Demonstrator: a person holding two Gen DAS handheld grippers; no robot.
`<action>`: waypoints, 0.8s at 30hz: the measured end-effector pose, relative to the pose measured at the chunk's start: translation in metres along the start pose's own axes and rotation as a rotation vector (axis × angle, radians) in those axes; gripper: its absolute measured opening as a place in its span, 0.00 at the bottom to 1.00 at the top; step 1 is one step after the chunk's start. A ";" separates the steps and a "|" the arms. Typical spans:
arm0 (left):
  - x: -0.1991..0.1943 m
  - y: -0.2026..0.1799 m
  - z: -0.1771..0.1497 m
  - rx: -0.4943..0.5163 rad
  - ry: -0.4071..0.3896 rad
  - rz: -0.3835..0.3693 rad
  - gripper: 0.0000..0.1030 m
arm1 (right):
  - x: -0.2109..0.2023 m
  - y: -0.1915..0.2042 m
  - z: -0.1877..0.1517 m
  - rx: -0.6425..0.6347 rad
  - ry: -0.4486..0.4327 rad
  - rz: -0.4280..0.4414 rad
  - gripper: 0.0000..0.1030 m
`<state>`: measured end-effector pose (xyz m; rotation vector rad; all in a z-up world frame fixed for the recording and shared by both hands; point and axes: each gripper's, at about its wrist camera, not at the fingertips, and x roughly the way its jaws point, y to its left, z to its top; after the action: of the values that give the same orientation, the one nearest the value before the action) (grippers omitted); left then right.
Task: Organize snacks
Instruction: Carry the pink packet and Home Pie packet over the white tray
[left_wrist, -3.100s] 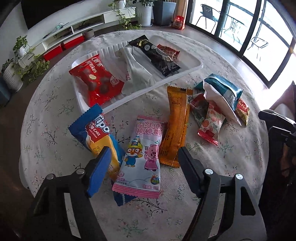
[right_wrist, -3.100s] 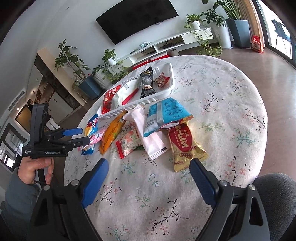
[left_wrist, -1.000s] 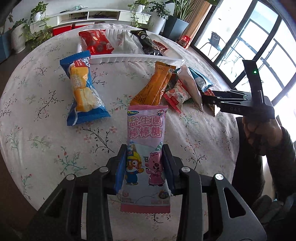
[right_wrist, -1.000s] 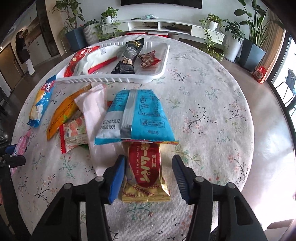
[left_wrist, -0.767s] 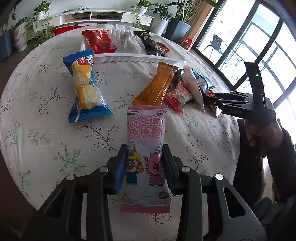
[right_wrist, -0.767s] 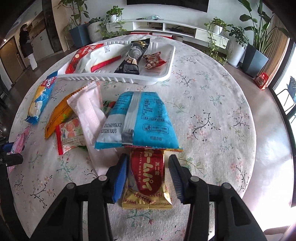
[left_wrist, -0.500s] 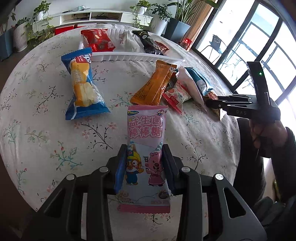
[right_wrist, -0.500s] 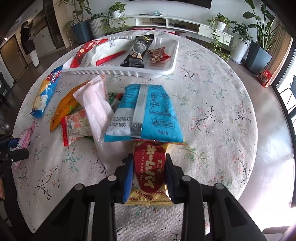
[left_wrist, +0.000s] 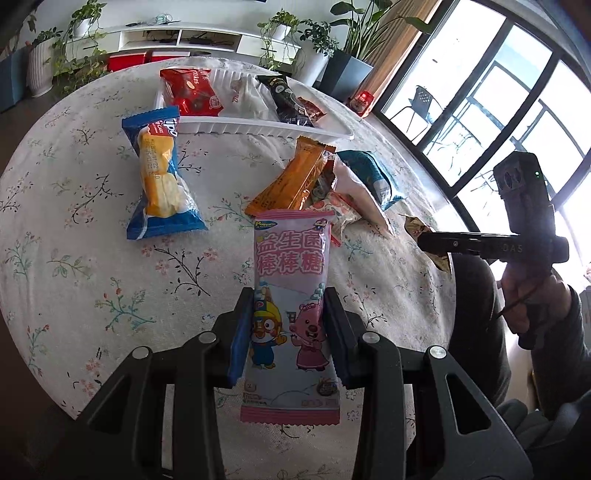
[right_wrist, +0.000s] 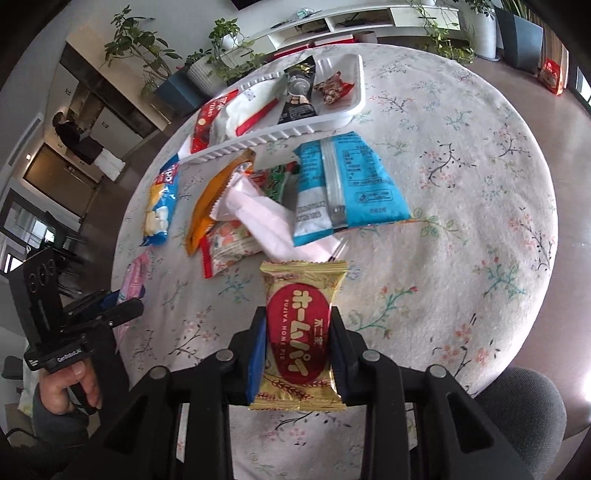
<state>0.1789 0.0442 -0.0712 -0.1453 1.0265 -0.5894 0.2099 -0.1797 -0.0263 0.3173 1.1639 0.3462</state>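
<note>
Above the round desk (left_wrist: 74, 229), the left gripper (left_wrist: 288, 332) clamps a pink candy packet (left_wrist: 290, 314) while the right gripper (right_wrist: 297, 350) grips a gold-and-red pie packet (right_wrist: 301, 332) (both lifted clear of the cloth); other snacks lie loose beside the white tray (right_wrist: 295, 127).
</note>
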 end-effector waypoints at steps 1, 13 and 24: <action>-0.002 -0.001 0.000 -0.002 -0.006 -0.005 0.33 | -0.001 0.003 0.000 0.000 -0.005 0.013 0.32; -0.025 0.003 0.025 -0.056 -0.093 -0.086 0.33 | -0.029 0.009 0.019 0.036 -0.110 0.146 0.32; -0.056 0.039 0.133 -0.072 -0.231 -0.092 0.33 | -0.095 -0.012 0.111 0.044 -0.353 0.091 0.32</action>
<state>0.2842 0.0852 0.0257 -0.3181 0.8201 -0.6038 0.2802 -0.2379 0.0880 0.4516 0.8131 0.3284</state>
